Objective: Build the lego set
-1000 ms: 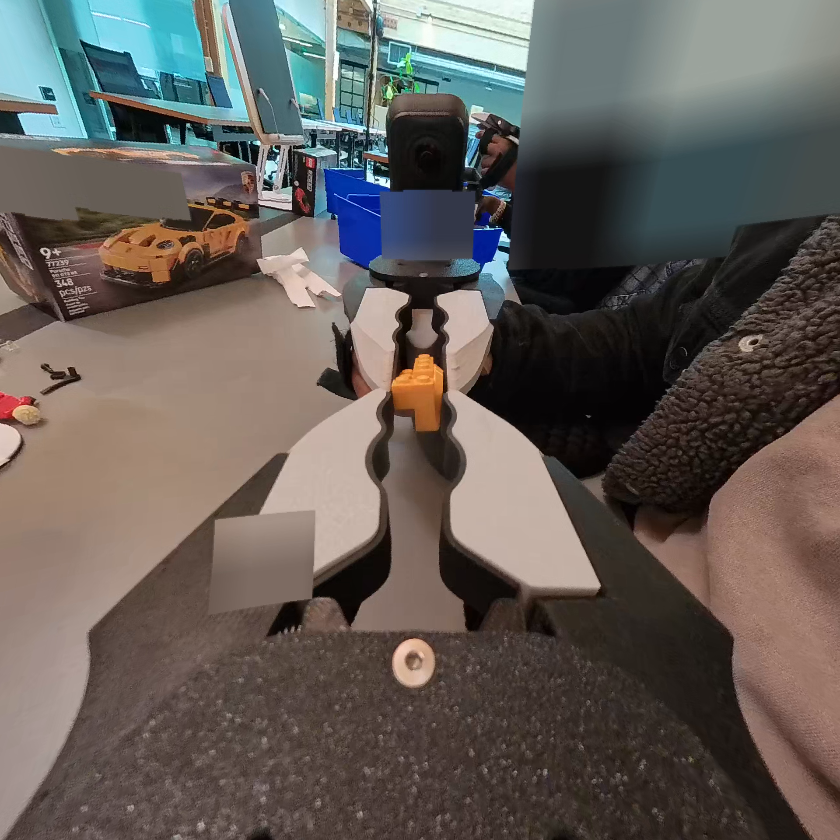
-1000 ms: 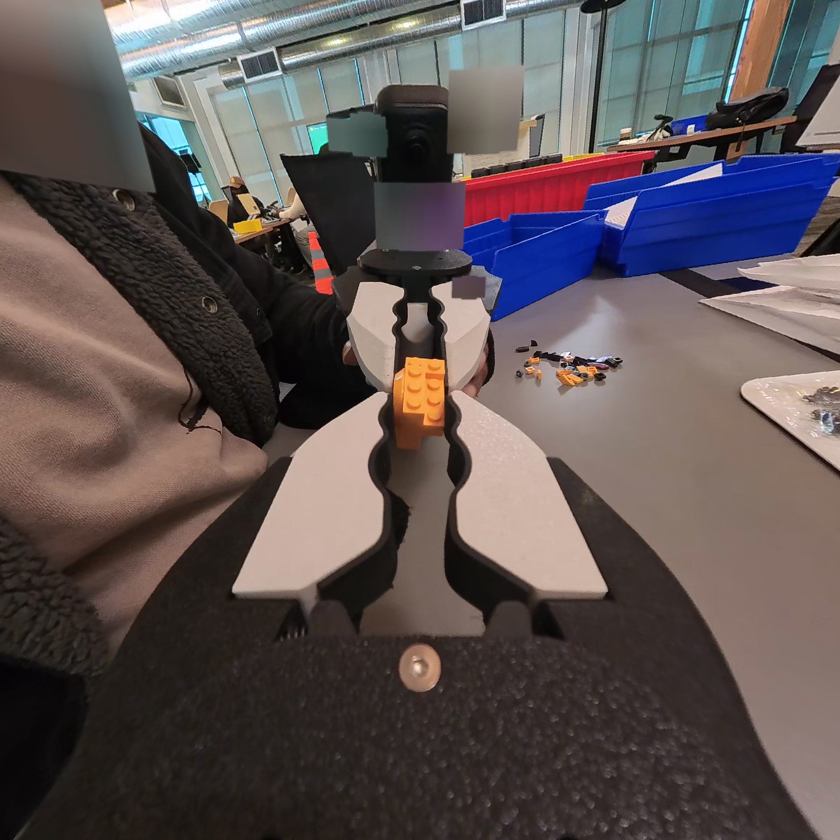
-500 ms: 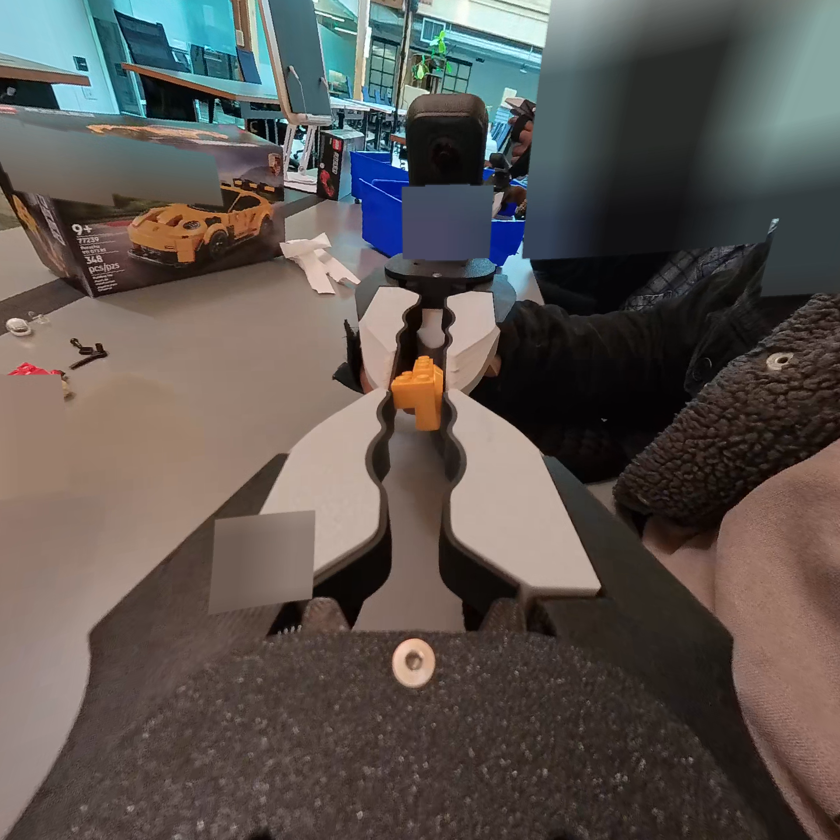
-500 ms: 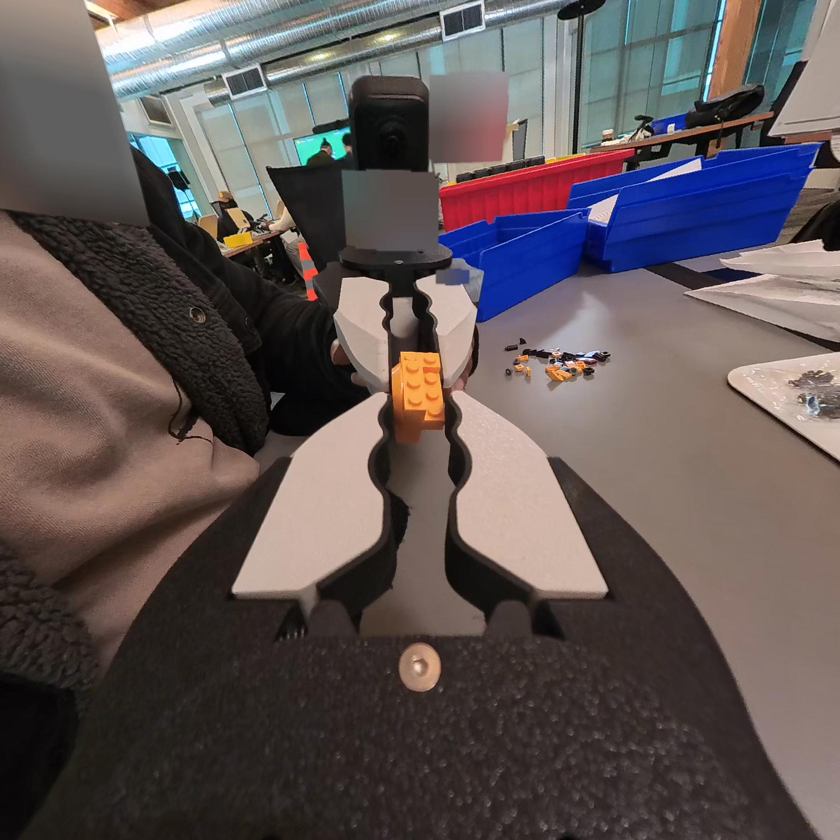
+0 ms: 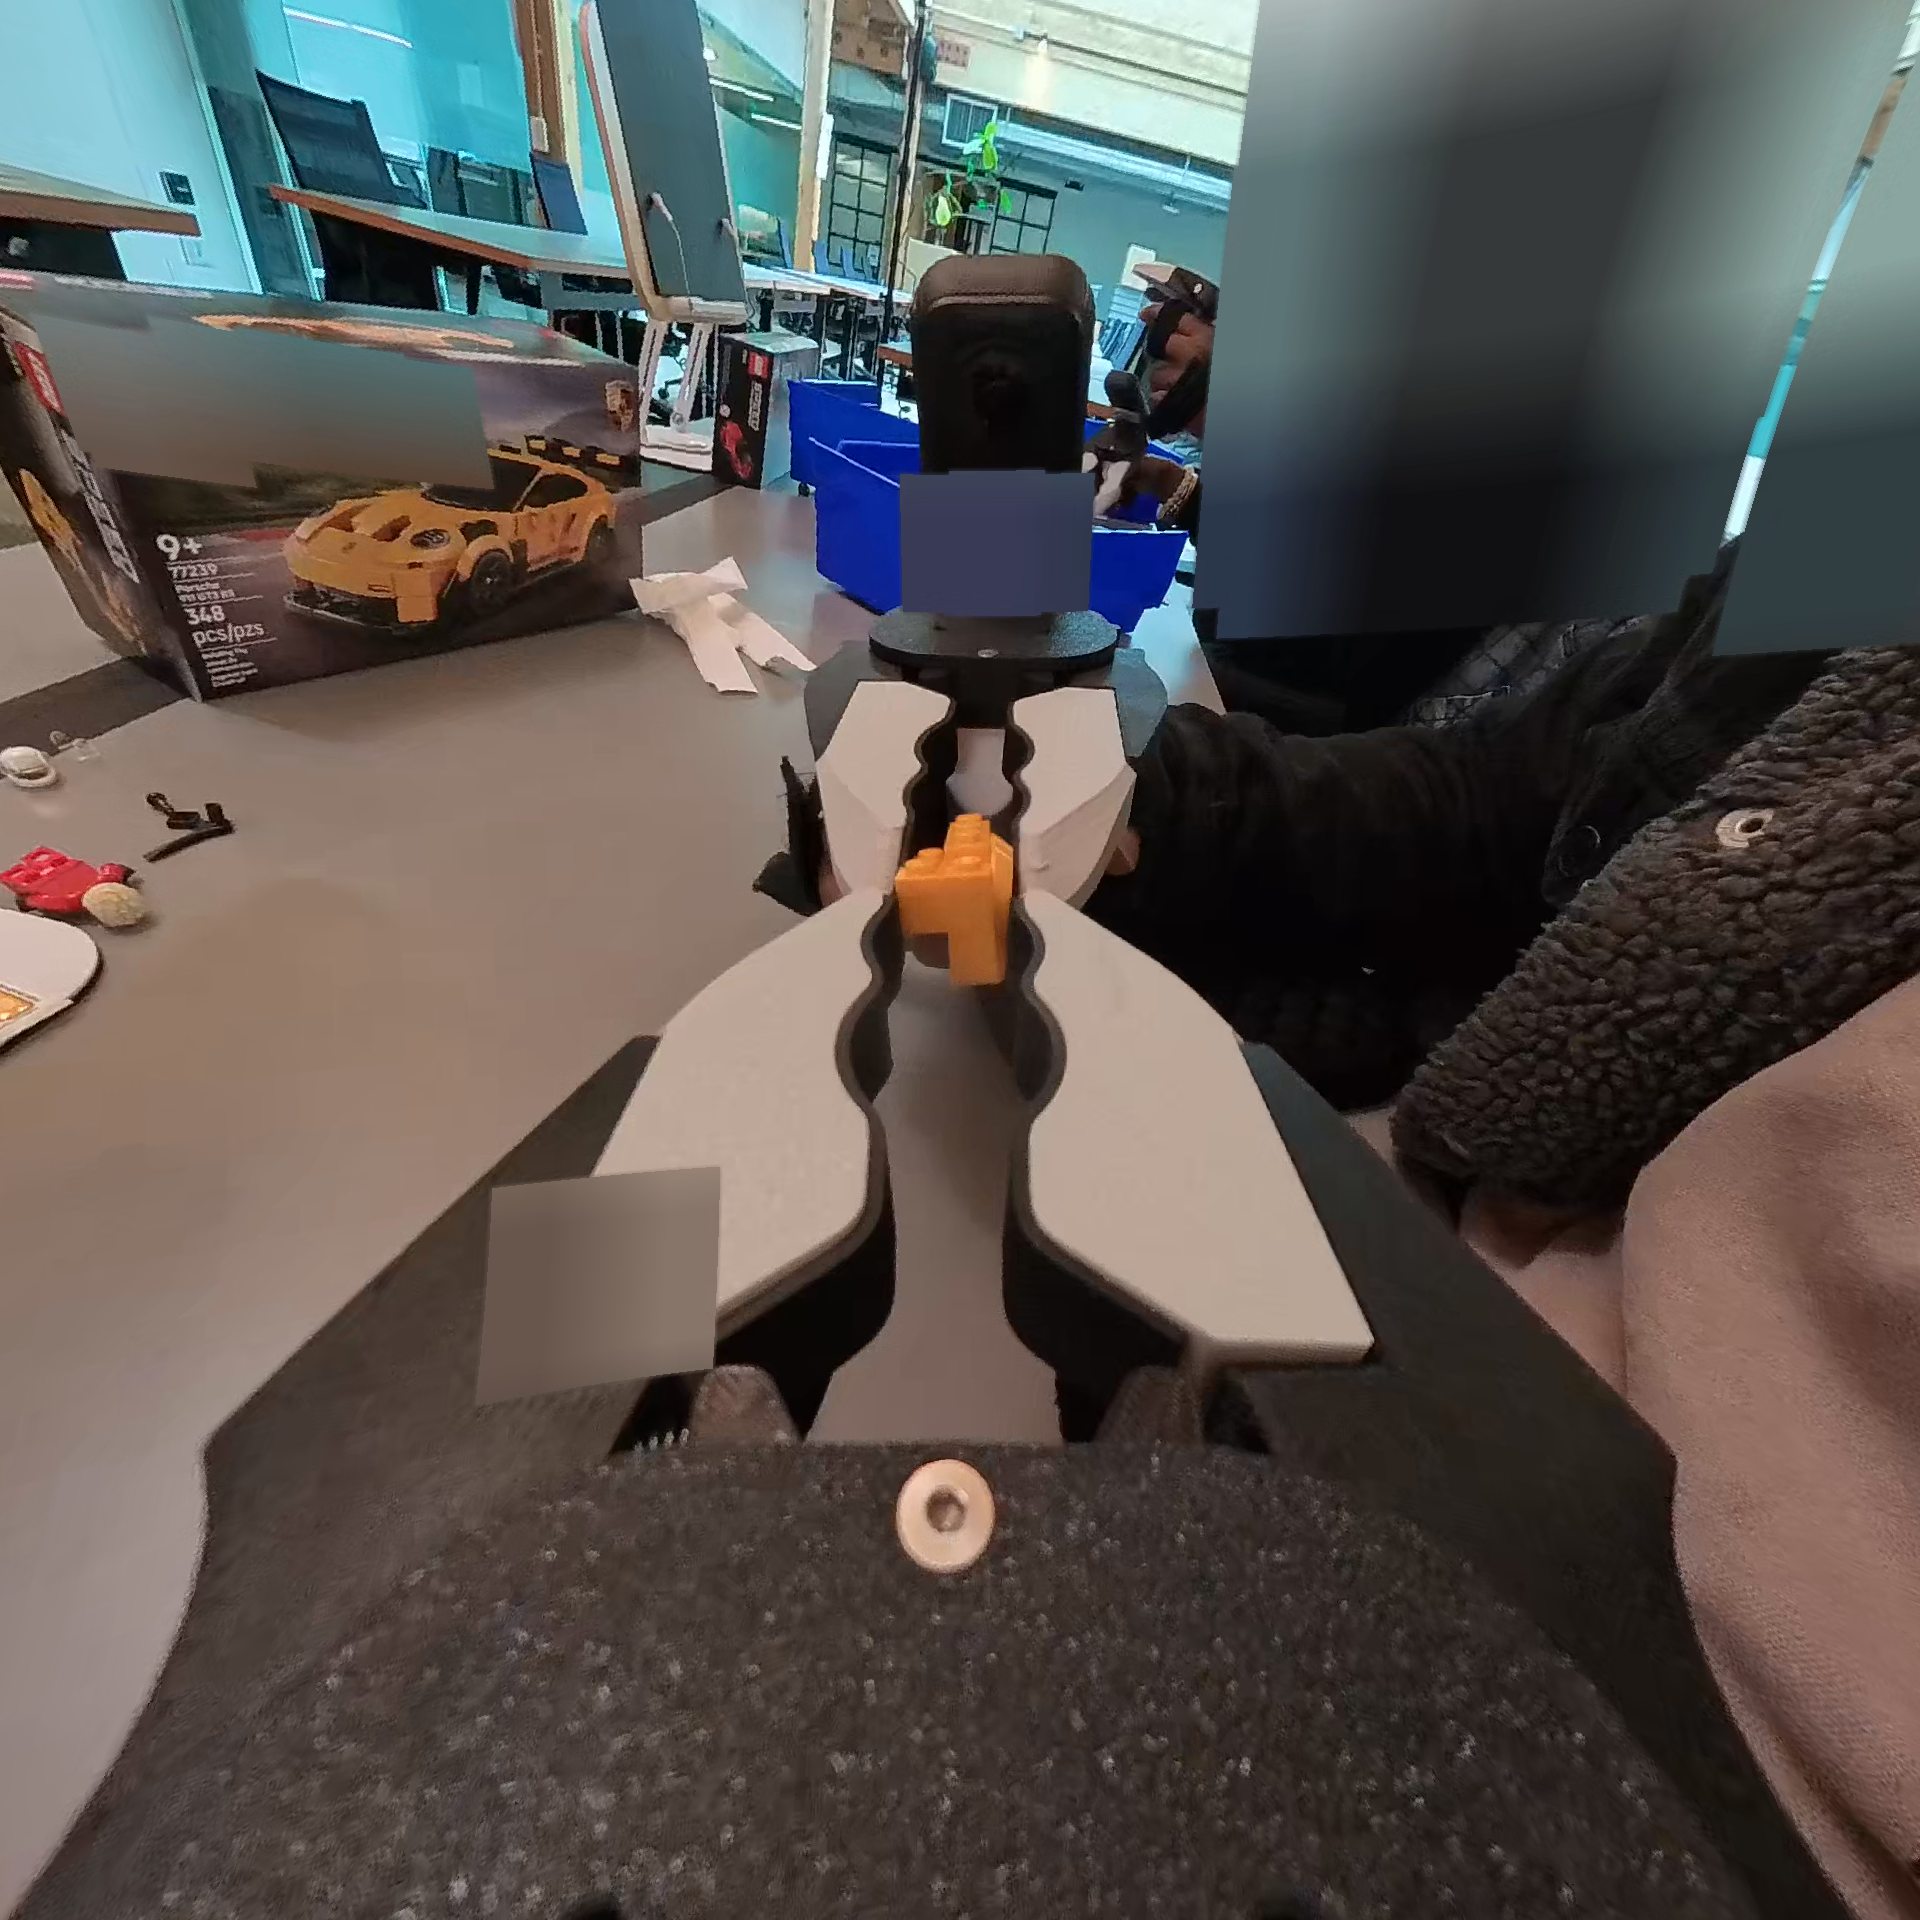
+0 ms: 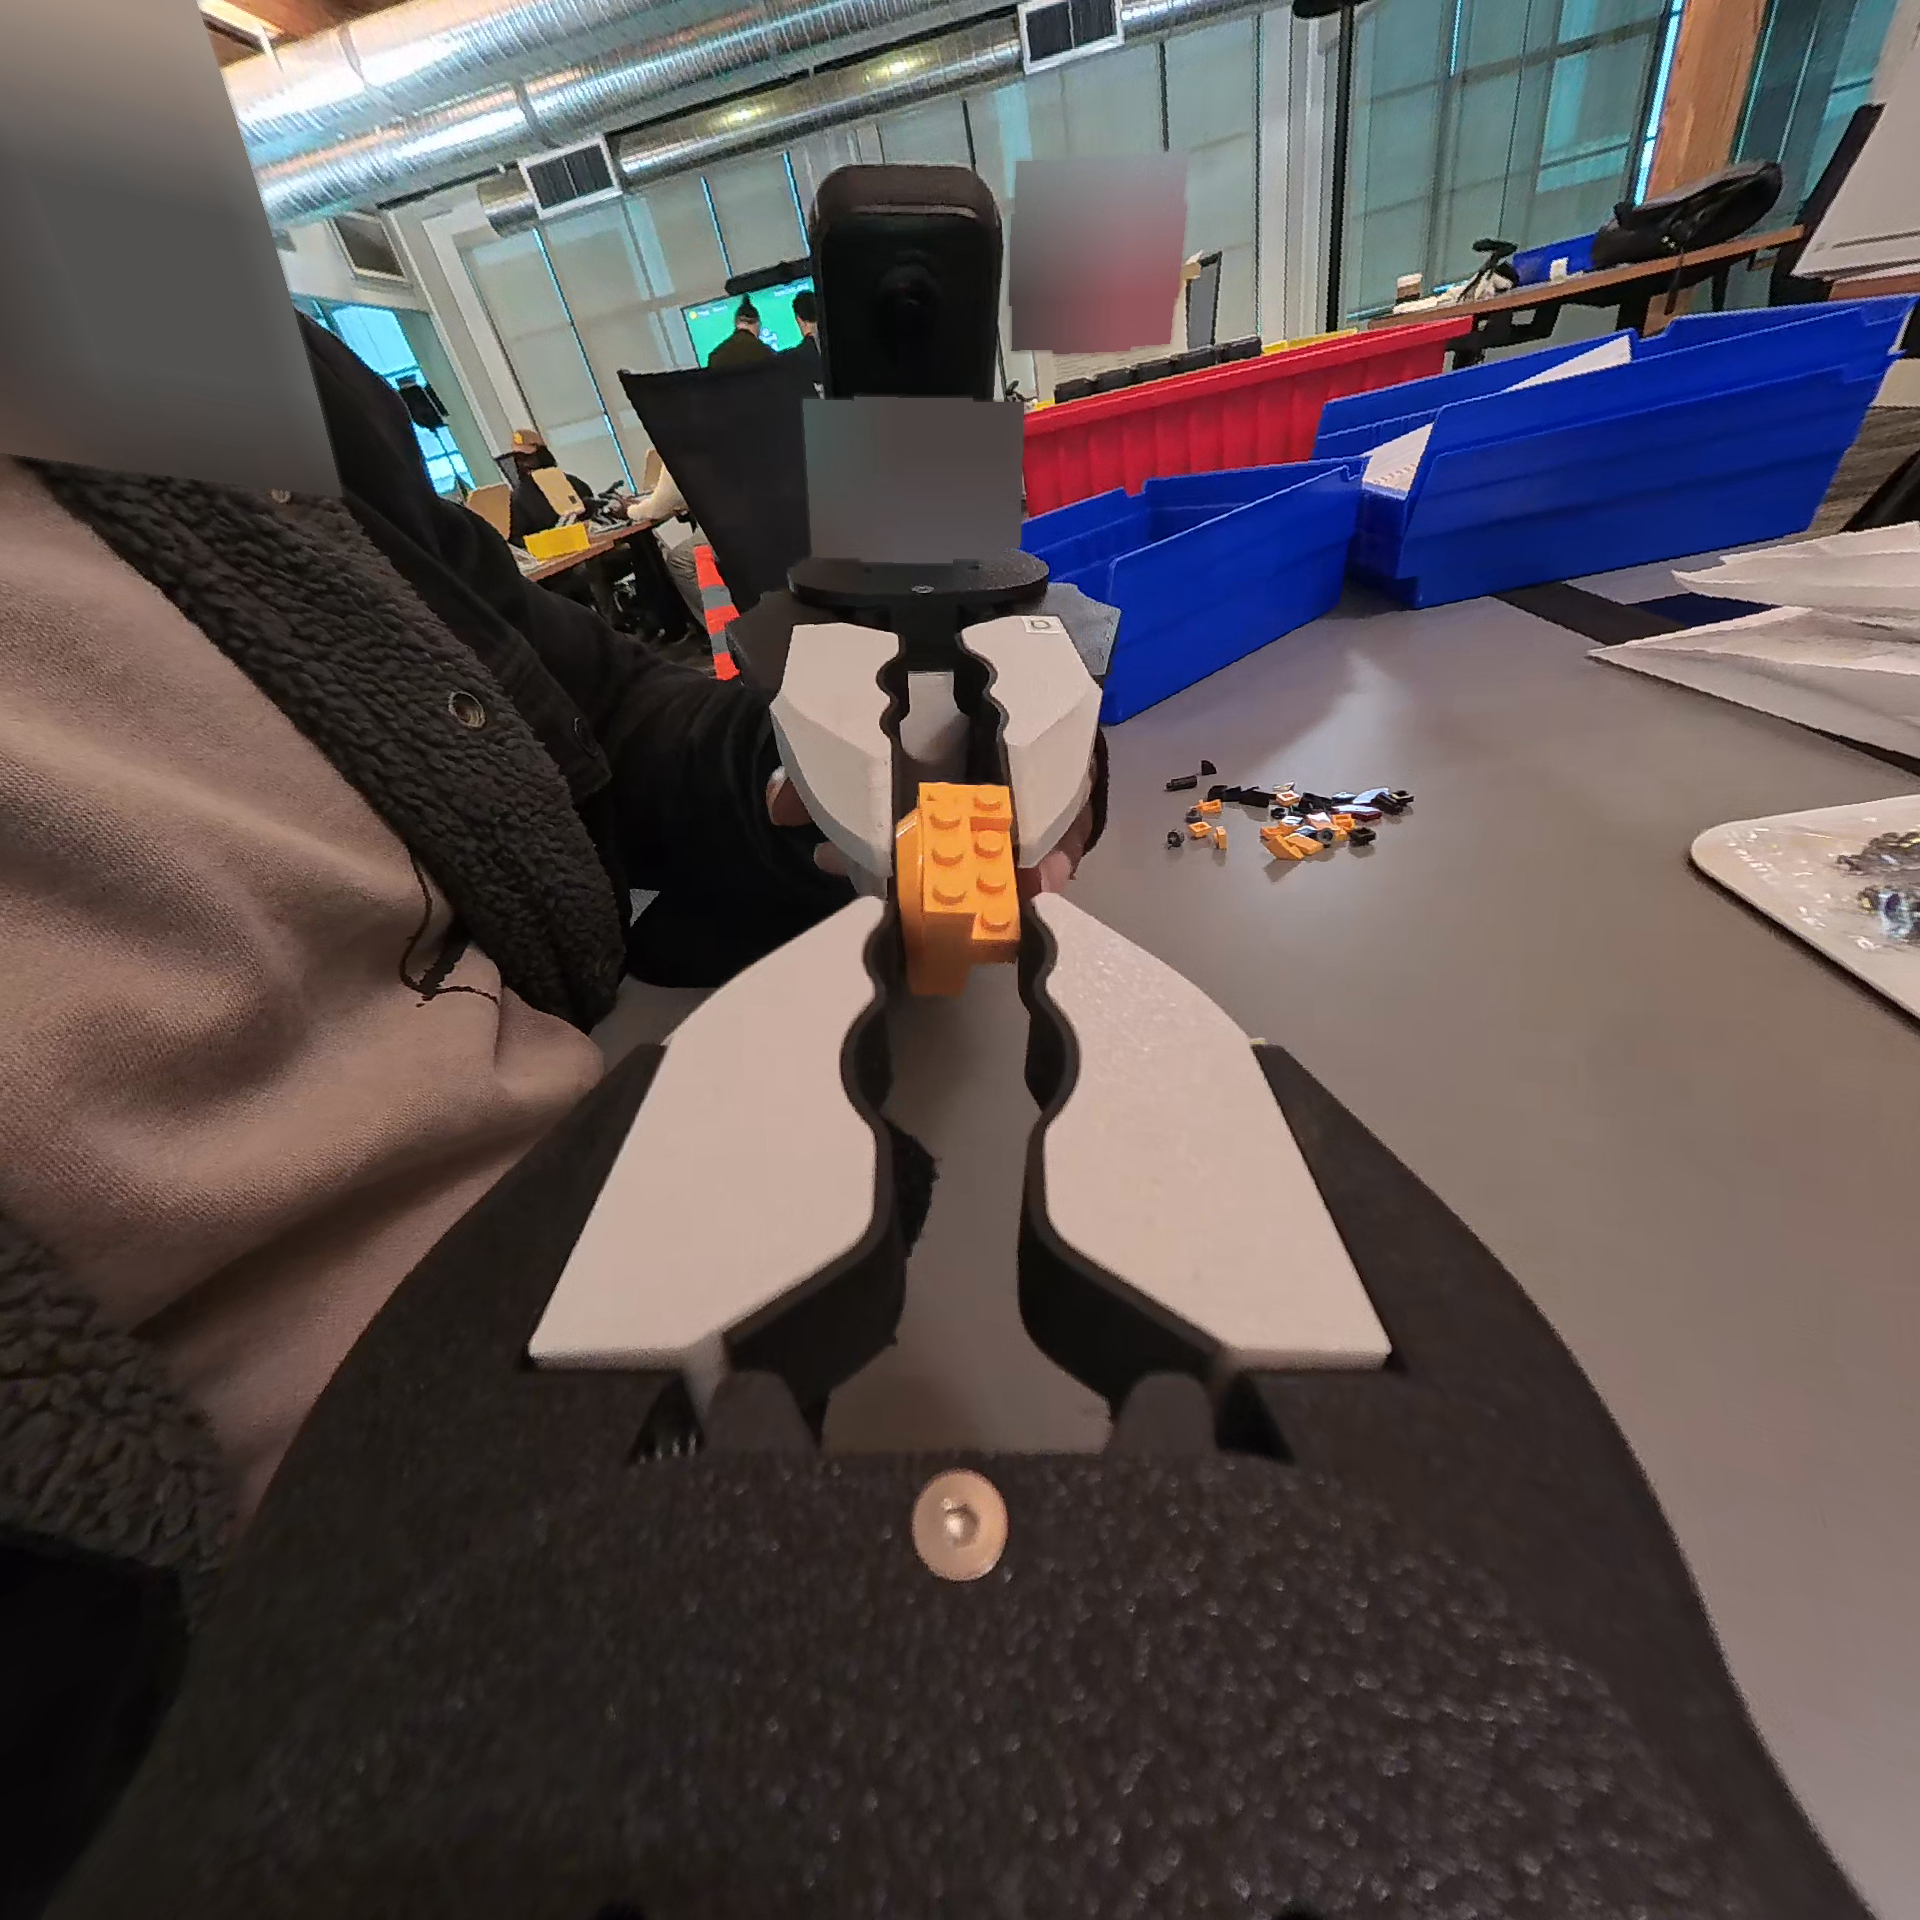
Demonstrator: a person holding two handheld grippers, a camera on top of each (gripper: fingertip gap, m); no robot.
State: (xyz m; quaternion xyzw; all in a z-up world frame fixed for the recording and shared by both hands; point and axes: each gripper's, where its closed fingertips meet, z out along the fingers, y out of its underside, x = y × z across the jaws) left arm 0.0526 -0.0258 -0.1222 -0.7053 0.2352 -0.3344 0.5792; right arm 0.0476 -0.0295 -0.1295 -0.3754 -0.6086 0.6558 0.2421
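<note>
My two grippers face each other tip to tip above the grey table (image 5: 395, 935). A small orange Lego assembly (image 5: 956, 904) sits between both pairs of fingertips. My left gripper (image 5: 951, 920) is shut on its near end. The right gripper (image 5: 971, 790) faces it from beyond and grips the far end. In the right wrist view my right gripper (image 6: 956, 920) is shut on the same orange assembly (image 6: 961, 883), whose studded face shows. The left gripper (image 6: 935, 727) is opposite it.
A Lego box (image 5: 312, 499) with a yellow car picture stands at the far left, near white paper (image 5: 717, 623), small black parts (image 5: 187, 831) and a red piece (image 5: 52, 878). Loose small pieces (image 6: 1288, 816), a white tray (image 6: 1818, 894) and blue bins (image 6: 1558, 488) lie to the right. The person's torso (image 6: 208, 831) is close. Only a small space, under 4 cm, lies between the two pairs of fingers. The red piece (image 5: 52, 878) is about 30 cm from both grippers' fingertips.
Both grippers stay shut on the orange assembly. The joined pair has shifted and turned slightly, so the background has slid a little in both views.
</note>
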